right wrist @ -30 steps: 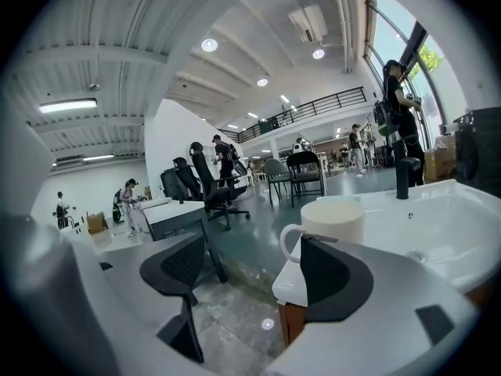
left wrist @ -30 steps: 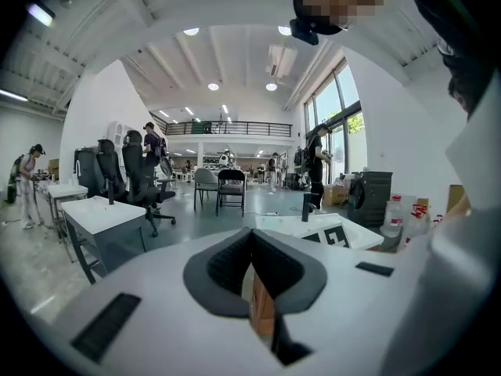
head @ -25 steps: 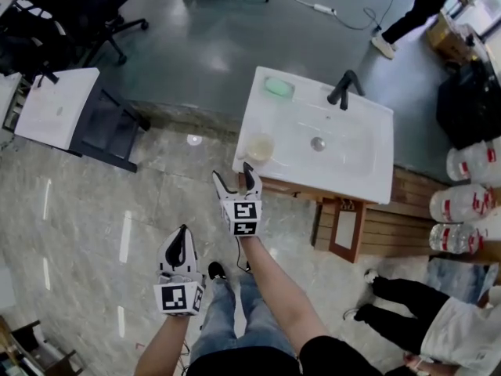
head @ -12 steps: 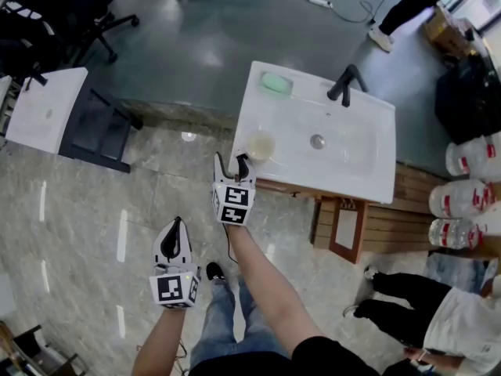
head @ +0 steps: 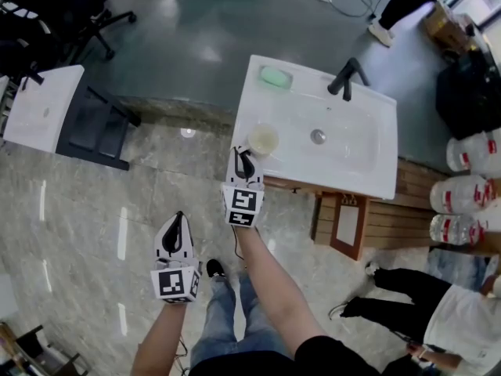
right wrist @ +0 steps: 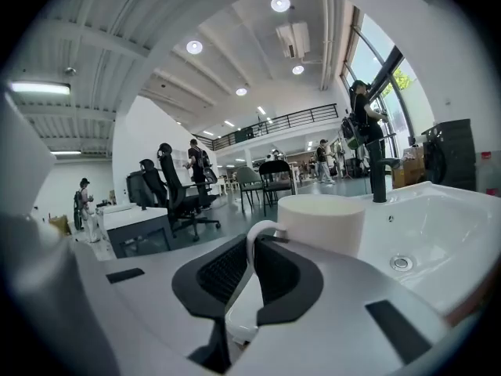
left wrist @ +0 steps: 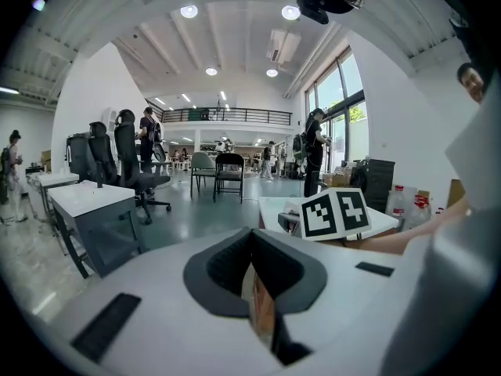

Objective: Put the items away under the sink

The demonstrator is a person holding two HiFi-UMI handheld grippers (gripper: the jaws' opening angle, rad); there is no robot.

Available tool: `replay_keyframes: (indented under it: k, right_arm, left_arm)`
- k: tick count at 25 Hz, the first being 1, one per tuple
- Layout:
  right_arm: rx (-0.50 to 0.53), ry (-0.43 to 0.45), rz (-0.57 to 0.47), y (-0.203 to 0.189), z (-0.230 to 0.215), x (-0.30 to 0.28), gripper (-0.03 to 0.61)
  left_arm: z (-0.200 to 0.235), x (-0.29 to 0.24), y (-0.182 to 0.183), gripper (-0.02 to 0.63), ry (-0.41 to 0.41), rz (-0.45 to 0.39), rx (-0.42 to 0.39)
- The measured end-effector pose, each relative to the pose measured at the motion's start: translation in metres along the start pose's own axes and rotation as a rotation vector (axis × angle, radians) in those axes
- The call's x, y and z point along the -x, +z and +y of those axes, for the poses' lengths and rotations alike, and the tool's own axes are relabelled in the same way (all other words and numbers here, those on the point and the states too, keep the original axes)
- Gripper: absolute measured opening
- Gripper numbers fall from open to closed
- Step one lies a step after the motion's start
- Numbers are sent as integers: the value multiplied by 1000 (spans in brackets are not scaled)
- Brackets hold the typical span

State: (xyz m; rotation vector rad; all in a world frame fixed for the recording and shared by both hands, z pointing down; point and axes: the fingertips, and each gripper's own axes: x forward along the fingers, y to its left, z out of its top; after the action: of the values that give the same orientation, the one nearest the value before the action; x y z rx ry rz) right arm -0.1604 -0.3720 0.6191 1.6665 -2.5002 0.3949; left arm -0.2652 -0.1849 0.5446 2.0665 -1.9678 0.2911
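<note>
Risk: mug (head: 263,139) sits on left rim of sink (head: 368,175). Right gripper (head: 244,161) has just been closing, jaws now clamped on its handle (right wrist: 257,237). Thin pinch may let mug pivot and drop on lift. Left gripper (head: 178,224) jaws together, empty.

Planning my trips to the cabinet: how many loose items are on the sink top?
2. A white mug on the sink's near-left corner and a green item at its far-left corner, as the head view shows. The basin holds nothing loose; none seems hidden.
</note>
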Motion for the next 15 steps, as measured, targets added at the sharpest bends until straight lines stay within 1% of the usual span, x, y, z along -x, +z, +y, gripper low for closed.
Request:
replay_keyframes:
  k: [4,8,12,15]
  right_arm:
    - [27,63,-28,-1,0,13,41]
    - [51,85,-45,3,-1,30,41]
    - [103,110,-95,20,-4,66,41]
    - [163,136,-146,33,-6,102,41]
  left_arm:
    - [-8,-6,2,6,-23,-5,-9]
    - [-15,-11,5,6,-40,-9,-15]
    - [-32,-16,9,6,-77,-21,-30]
    - [-51,-17,14,6,-113,-32,-37]
